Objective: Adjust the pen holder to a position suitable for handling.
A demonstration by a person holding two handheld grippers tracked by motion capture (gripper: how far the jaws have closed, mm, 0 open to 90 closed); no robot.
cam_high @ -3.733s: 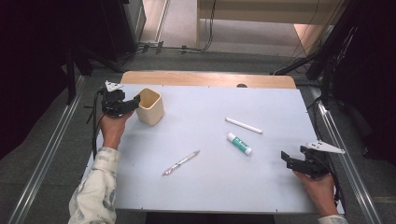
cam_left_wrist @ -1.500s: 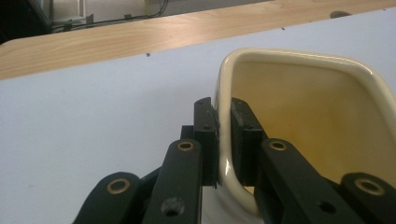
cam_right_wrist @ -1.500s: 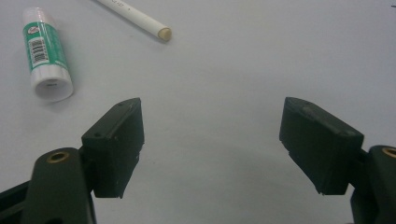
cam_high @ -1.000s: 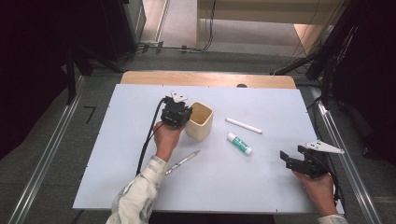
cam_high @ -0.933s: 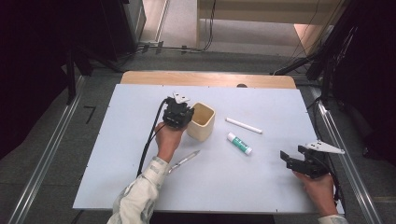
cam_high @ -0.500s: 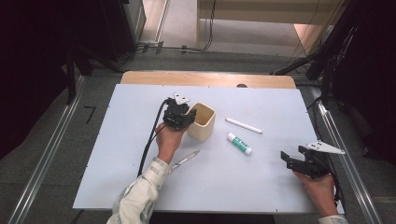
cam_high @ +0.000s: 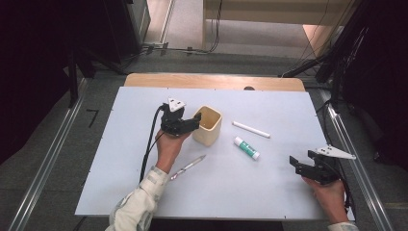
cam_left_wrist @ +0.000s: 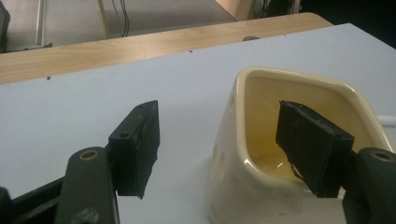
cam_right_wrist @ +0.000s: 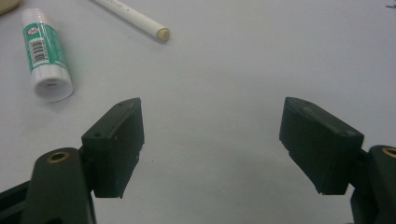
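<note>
Left claw point(cam_high: 192, 122) straddles the near wall of the cream cup point(cam_high: 208, 126) at tabletop point(cam_high: 288, 192) centre, jaws just opened, pads off the wall; cup released upright, withdrawal path runs back toward the hand.

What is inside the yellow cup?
One black jaw of the left claw reaches down inside the cup, the other stays outside its wall. The yellowish bottom looks bare beside it. That jaw covers a patch of the bottom, so nothing can be told there.
</note>
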